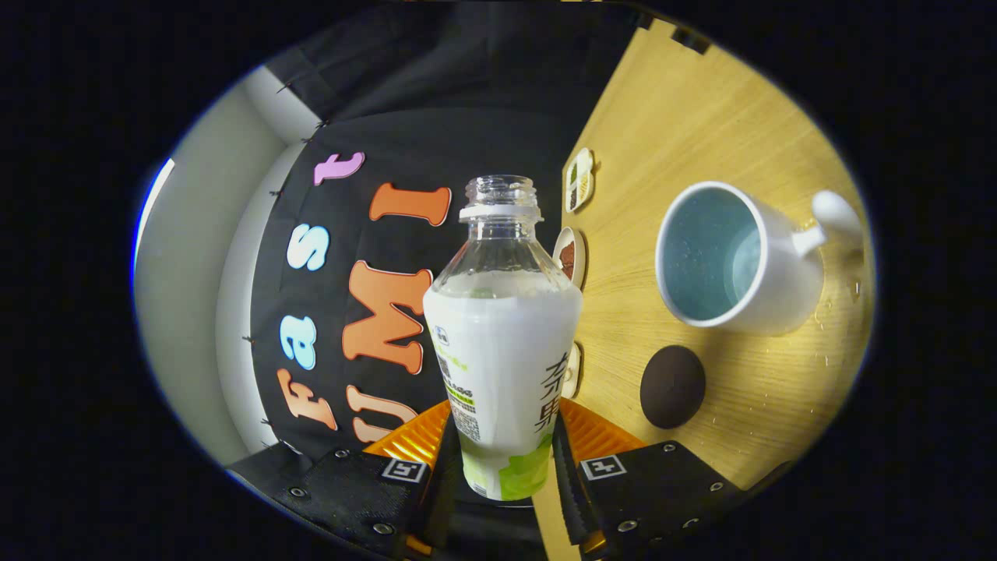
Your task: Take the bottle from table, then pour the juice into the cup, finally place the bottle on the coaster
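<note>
The hand-held gripper [502,460] is clamped on the bottle [502,343], one finger pressing each side of the lower body, so the jaws stand only as far apart as the bottle is wide. The bottle is a clear plastic one with no cap on its threaded neck, a white ring below the thread, and a white label with green at its foot wrapping most of the body; the liquid level inside cannot be made out behind the label. The whole view is rolled sideways, so the wooden tabletop [701,117] appears as a tilted plane beside the bottle rather than under it, and the bottle is clear of it, held in the fingers. Taking the bottle as the landmark, the cup [740,261] is off to one side of it on the tabletop, a white mug with its mouth facing the camera, a pale blue inside and its handle pointing away from the bottle. The coaster [672,387], a dark round disc, lies on the tabletop between the bottle and the cup, nearer the bottle's lower half and just apart from the cup. A few small water drops [826,312] dot the wood near the cup. Some small dishes [580,179] sit along the tabletop edge just behind the bottle's shoulder.
</note>
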